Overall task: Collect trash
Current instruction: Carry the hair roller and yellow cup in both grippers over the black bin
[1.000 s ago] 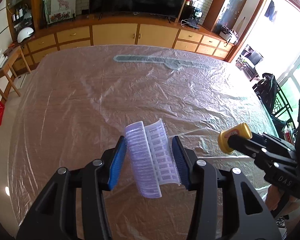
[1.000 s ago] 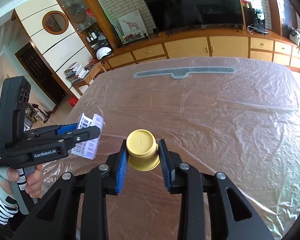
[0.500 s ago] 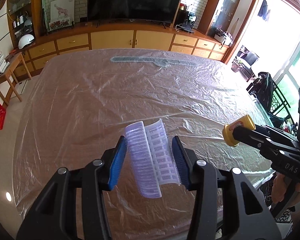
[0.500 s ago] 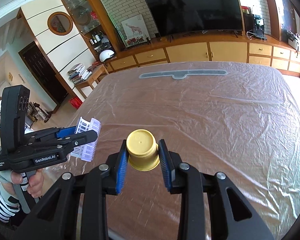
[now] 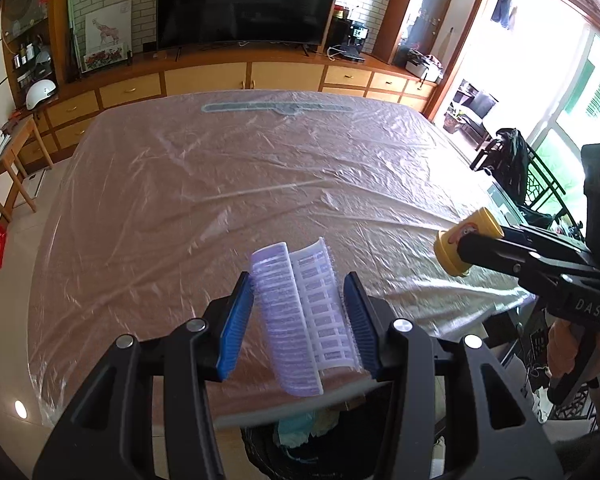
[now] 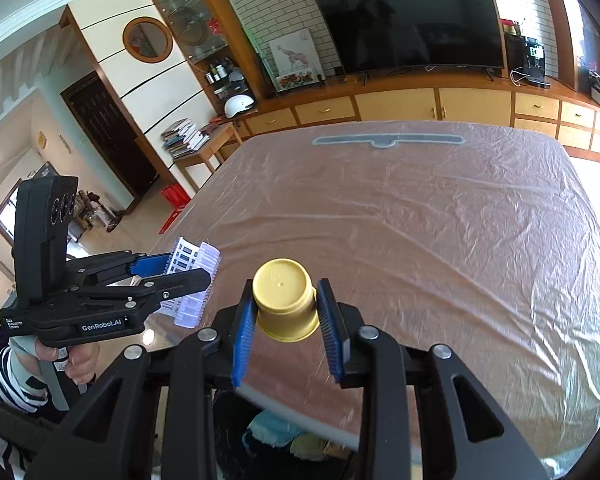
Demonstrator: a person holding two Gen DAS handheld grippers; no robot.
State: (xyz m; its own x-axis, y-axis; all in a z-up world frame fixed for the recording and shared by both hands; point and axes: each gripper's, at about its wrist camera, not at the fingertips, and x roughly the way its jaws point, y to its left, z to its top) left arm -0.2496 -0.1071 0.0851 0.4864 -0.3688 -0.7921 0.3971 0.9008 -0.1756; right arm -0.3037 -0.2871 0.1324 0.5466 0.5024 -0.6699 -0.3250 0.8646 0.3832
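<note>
My left gripper (image 5: 298, 316) is shut on a folded printed paper leaflet (image 5: 300, 312), held above the table's near edge; it also shows in the right wrist view (image 6: 192, 276). My right gripper (image 6: 286, 320) is shut on a small yellow cup (image 6: 286, 300), bottom facing forward; it shows in the left wrist view (image 5: 466, 246) at the right. Below both grippers a dark trash bin (image 5: 300, 444) with blue and yellow scraps inside sits just off the table edge; it also shows in the right wrist view (image 6: 276, 440).
A large table under wrinkled clear plastic (image 5: 240, 184) stretches ahead. A grey flat strip (image 5: 276, 108) lies at its far edge. Wooden cabinets and a TV (image 5: 244, 0) stand behind. A side table with books (image 6: 188, 140) is to the left.
Both grippers have drawn back toward the near edge of the table with their loads; the trash bin has come into view below them.
</note>
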